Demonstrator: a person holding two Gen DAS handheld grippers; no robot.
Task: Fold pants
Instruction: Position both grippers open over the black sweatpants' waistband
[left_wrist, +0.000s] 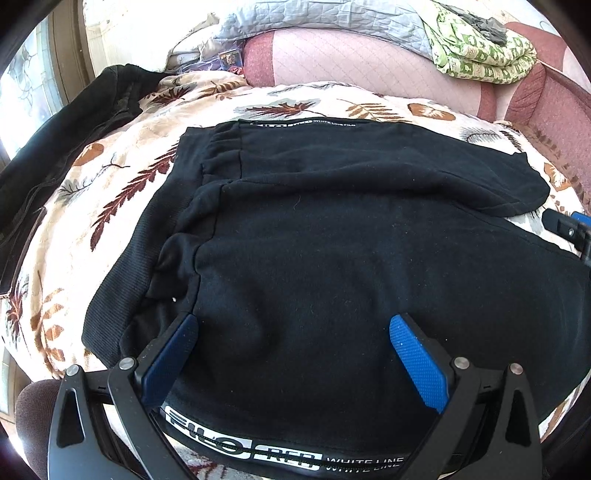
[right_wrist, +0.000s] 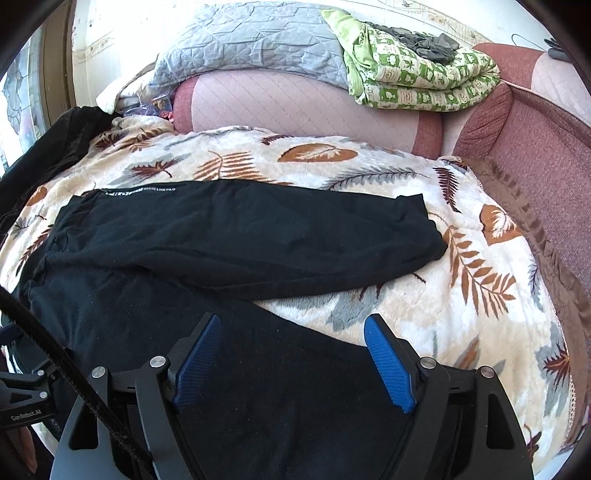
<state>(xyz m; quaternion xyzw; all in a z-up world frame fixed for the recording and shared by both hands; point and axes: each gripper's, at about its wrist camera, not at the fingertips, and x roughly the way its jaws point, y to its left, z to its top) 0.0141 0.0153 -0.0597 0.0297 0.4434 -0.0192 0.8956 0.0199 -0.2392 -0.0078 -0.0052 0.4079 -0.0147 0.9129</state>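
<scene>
Black pants (right_wrist: 236, 236) spread on leaf-print blanket (right_wrist: 480, 280), legs splayed toward three o'clock. Left gripper (left_wrist: 293, 345) and right gripper (right_wrist: 293, 345) both gaping wide, holding nothing. Risk: pinching one layer only, dragging fold crooked.

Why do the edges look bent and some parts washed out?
Left wrist view: the wide lens bends the leaf blanket into a dome, the window side at left is blown out white, and the black pants lose most fold detail. Right wrist view: the same curving, corners blacked out, blanket glaring bright; both stay sharp.
</scene>
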